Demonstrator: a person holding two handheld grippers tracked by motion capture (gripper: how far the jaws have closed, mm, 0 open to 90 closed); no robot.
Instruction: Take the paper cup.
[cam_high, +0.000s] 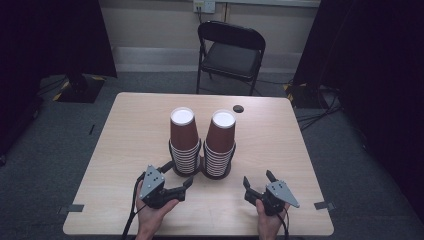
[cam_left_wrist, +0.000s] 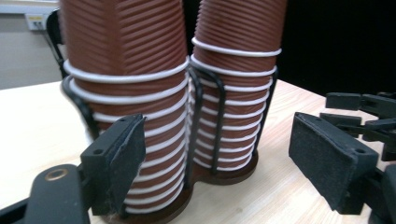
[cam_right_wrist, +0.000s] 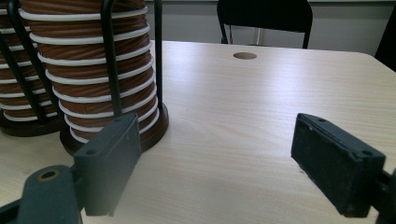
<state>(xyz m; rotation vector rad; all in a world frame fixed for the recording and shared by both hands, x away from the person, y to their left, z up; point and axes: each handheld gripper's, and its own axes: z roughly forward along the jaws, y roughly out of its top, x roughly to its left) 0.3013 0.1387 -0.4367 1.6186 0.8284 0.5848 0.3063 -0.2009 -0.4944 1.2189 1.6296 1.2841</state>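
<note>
Two stacks of brown ribbed cups are held in a black wire rack (cam_high: 172, 165) at mid-table (cam_high: 125, 150). The left stack (cam_high: 184, 142) and right stack (cam_high: 220, 145) stand side by side. The left gripper (cam_high: 186, 184) is spread, empty, just before the left stack. The right gripper (cam_high: 257, 178) is released, nearby.

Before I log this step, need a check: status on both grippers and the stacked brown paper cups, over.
Left gripper open, beside left stack of ribbed brown paper cups. Right gripper open, clear. Both stacks upright in black wire holder. Nothing in the way.
</note>
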